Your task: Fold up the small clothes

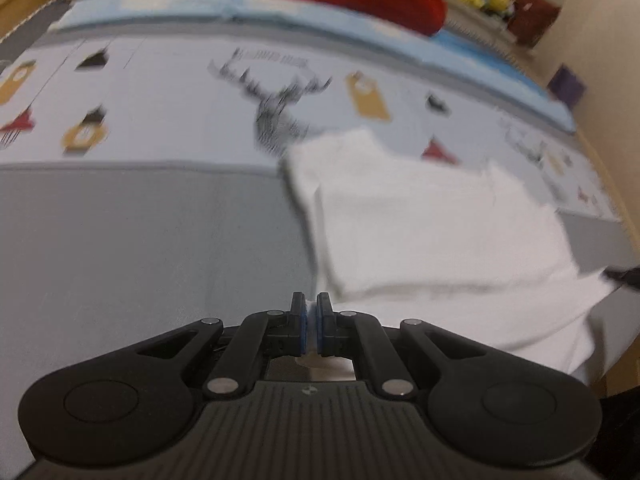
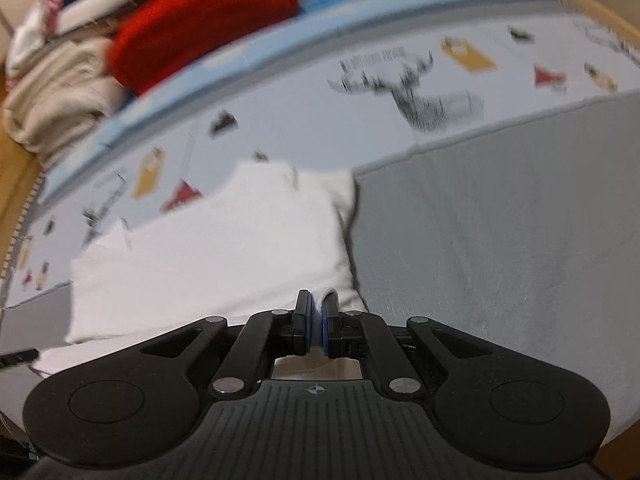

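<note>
Two grippers work over one white garment (image 1: 432, 220), each with its jaws pinched nearly together on a thin bit of white cloth. The left gripper (image 1: 311, 322) grips the garment's near edge at its left end; the right gripper (image 2: 316, 322) grips the near edge at its right end.

Left of the left jaws, a wide stretch of plain grey sheet (image 1: 140, 248) lies open, and right of the right jaws the same grey sheet runs broad and bare to the frame edge. Ahead of both pairs of jaws, past the garment, lies a pale printed cover (image 1: 180, 112) with a black deer head (image 1: 280, 112) and small yellow and red shapes, bounded on its far side by a grey band and then a light blue strip (image 1: 280, 12). Beyond that strip sit a red knitted item (image 2: 200, 20) and a stack of cream folded cloth (image 2: 56, 96).

The garment is plain white and blurred. It lies ahead and to the right of the left jaws, ahead and to the left of the right jaws — mostly on the grey sheet, its far edge overlapping the printed cover. An upper layer with a visible near edge rests on a lower layer that reaches back to the jaws. Its far edge is uneven, with a notch between two raised parts.
</note>
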Available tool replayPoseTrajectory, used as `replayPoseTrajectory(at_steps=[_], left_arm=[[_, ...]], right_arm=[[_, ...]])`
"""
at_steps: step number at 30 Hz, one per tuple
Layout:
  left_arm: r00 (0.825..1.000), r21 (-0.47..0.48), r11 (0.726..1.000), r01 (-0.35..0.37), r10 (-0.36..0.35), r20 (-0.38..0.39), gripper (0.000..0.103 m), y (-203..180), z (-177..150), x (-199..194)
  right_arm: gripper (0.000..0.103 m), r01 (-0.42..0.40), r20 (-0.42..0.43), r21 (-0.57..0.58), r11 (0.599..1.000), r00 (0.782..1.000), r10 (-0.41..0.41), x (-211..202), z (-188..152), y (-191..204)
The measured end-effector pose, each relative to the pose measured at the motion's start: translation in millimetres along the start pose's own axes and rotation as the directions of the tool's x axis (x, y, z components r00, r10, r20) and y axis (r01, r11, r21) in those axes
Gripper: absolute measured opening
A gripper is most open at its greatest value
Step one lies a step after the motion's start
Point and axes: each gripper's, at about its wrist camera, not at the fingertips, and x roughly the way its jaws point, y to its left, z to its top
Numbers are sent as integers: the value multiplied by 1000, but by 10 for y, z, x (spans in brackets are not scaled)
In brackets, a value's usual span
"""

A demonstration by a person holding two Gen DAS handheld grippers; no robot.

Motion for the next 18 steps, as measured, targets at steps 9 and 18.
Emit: replayPoseTrajectory(at_steps=[9,18], left_arm=[[978,-190,982,-1,40,203,7,174,364,-129],[998,-196,981,-19,31,60,15,73,-54,-39]], right_arm=[[9,38,221,88,995,974,-57,-99,436,49],[12,77,160,62,995,983,-86,-69,71,-18]])
